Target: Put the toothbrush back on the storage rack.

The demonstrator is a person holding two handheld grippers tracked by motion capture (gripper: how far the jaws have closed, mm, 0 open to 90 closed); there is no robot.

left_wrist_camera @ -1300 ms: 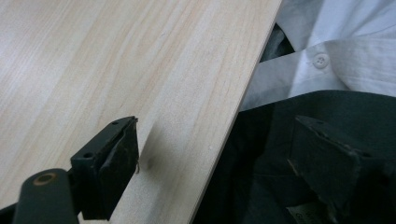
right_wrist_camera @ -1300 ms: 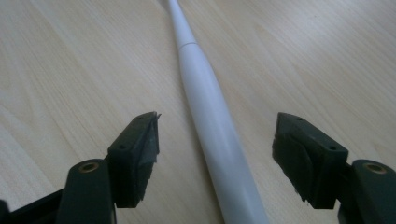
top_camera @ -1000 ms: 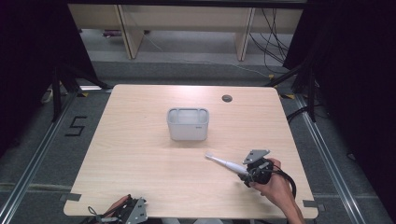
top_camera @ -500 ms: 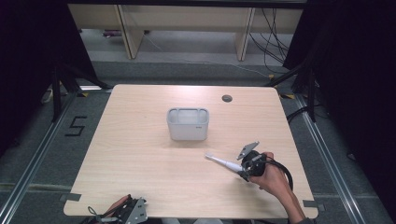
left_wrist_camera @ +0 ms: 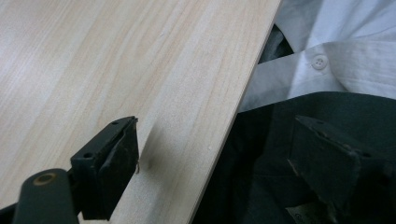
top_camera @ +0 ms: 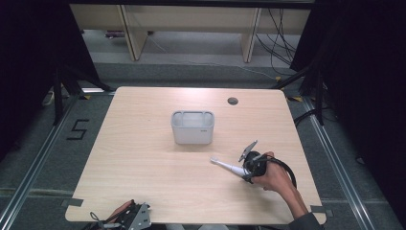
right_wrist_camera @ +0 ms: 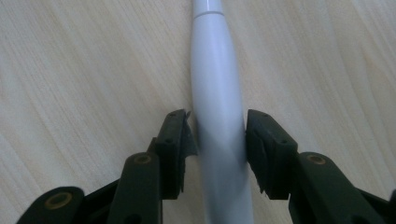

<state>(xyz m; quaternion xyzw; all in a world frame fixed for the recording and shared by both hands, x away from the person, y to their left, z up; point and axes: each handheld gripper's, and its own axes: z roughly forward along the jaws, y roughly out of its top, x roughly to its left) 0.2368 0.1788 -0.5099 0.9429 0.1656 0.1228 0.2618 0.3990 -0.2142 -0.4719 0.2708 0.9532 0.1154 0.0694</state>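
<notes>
A white electric toothbrush [top_camera: 226,166] lies flat on the wooden table [top_camera: 143,158], at the right front, head pointing left. My right gripper [top_camera: 242,172] has its jaws on either side of the handle's thick end. In the right gripper view the handle [right_wrist_camera: 217,70] runs straight up between the pads [right_wrist_camera: 180,144], which have just been closing and now touch it on both sides; my right gripper [right_wrist_camera: 218,140] is shut on it. My left gripper [top_camera: 130,216] rests at the table's near edge, left of centre. In its own view the left gripper [left_wrist_camera: 215,158] stands open, holding nothing.
A grey, open-topped plastic container [top_camera: 192,127] stands at the table's middle, behind and left of the toothbrush. A round cable hole [top_camera: 232,101] sits near the far edge. A person's white shirt [left_wrist_camera: 327,56] lies just past the near edge.
My right gripper has slid left along the table onto the toothbrush handle and its jaws have narrowed around it. The left gripper has stayed where it was.
</notes>
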